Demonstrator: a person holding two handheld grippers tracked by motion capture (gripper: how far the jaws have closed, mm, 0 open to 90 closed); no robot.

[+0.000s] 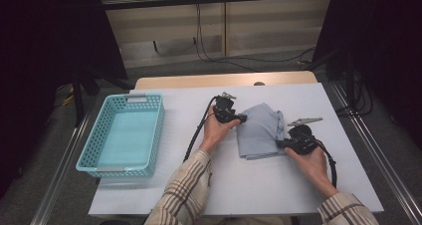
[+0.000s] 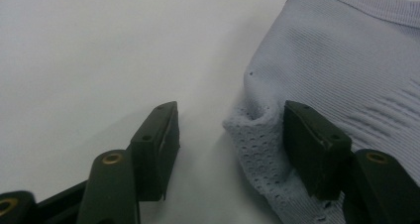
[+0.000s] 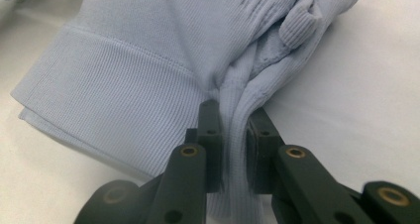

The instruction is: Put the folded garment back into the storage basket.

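A folded pale blue garment [image 1: 260,130] is lying on the white table [image 1: 199,185], right of centre, well apart from the turquoise basket [image 1: 124,135] at the left. The right gripper [image 1: 284,144] is pinching a bunched fold at the garment's right edge, its jaws pressed together on the cloth (probably anchoring it for the next fold). The left gripper [image 1: 243,118] is sitting at the garment's far left corner with jaws half spread, one pad [image 2: 314,144] touching the mesh hem and the other resting on bare table, not yet gripping.
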